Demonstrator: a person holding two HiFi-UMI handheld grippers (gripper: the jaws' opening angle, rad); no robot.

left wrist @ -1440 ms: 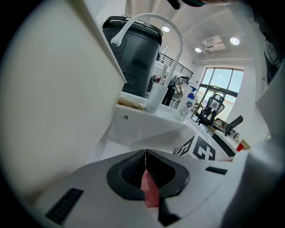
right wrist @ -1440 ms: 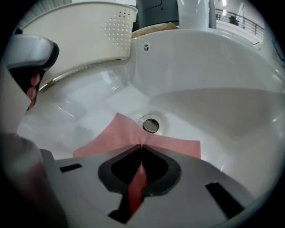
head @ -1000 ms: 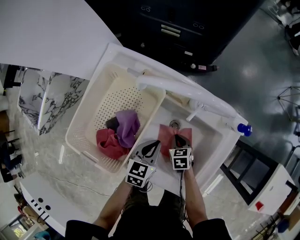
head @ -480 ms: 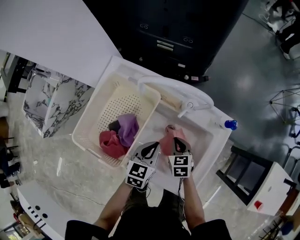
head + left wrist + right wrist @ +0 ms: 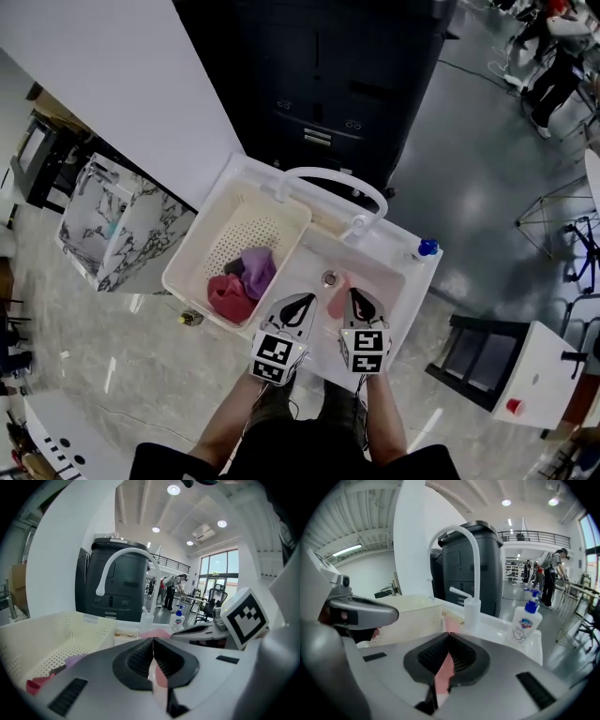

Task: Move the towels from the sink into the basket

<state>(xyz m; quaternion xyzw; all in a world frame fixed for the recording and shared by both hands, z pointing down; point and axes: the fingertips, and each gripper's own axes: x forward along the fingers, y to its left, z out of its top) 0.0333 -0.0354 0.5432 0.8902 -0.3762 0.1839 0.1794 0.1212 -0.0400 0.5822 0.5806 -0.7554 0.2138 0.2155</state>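
Both grippers have risen since a second ago, and the pink towel [image 5: 336,300] has come up with them from the sink [image 5: 413,273]. The left gripper [image 5: 153,642] has its jaws pressed together on the towel, with pink cloth showing just behind the tips. The right gripper [image 5: 449,637] pinches it the same way, so it hangs between the two pairs of jaws. Left of the left jaws stands the cream basket [image 5: 195,265], holding a red towel [image 5: 225,296] and a purple towel [image 5: 256,268]. Beyond the right jaws are the white tap [image 5: 454,536] and a soap bottle [image 5: 525,620].
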